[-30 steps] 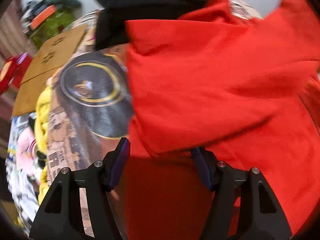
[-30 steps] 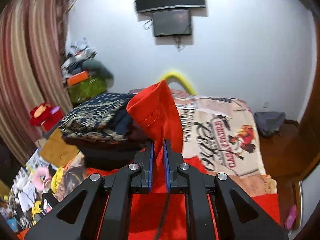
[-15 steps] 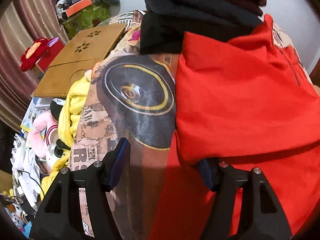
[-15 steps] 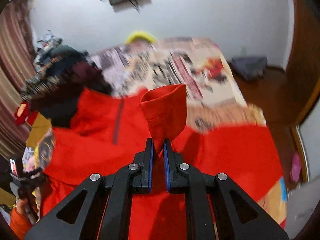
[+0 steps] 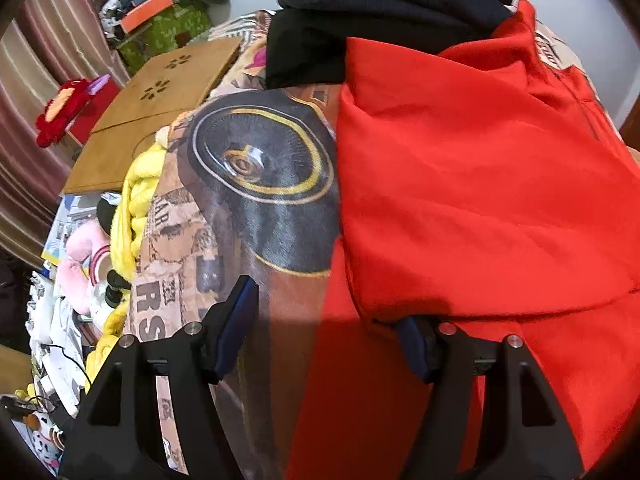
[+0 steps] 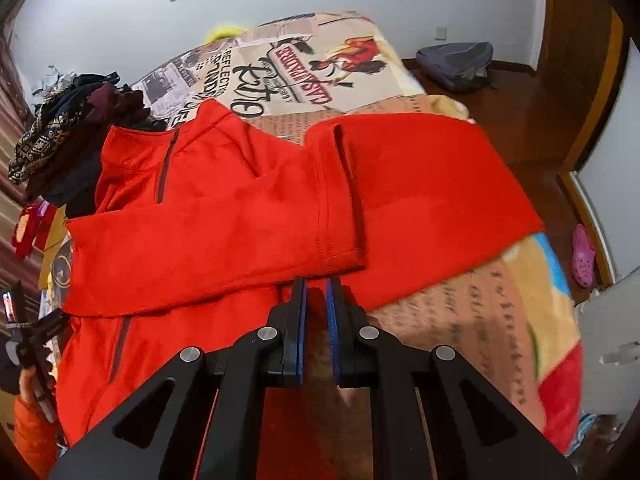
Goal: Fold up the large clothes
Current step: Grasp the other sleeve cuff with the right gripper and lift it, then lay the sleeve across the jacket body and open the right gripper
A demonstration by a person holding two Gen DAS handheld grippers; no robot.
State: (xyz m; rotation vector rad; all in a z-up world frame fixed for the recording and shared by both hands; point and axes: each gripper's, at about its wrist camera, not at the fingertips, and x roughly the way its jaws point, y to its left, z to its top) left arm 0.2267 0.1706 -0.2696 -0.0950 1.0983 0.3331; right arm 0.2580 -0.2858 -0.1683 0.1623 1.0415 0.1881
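A red zip jacket (image 6: 208, 184) lies spread on the bed. One red sleeve (image 6: 248, 240) is laid flat across its body, with the cuff (image 6: 340, 240) toward me. My right gripper (image 6: 316, 292) is shut on the cuff's lower edge, low over the cloth. In the left wrist view the jacket (image 5: 480, 184) shows its folded side edge. My left gripper (image 5: 326, 328) stands open over that edge; its right fingertip (image 5: 416, 344) is tucked under the fold and the left fingertip (image 5: 236, 312) hangs over the blanket. Nothing is pinched there.
A pile of dark folded clothes (image 6: 72, 132) stands at the jacket's collar end. The printed blanket (image 6: 304, 68) covers the bed. A wooden board (image 5: 160, 92), a yellow cloth (image 5: 136, 200) and clutter lie beside the bed. On the floor are a grey backpack (image 6: 456, 64) and a pink shoe (image 6: 582, 256).
My right gripper came down with the sleeve, which stood up between the fingers and now lies flat across the jacket. The left gripper has barely shifted, only rolled a little.
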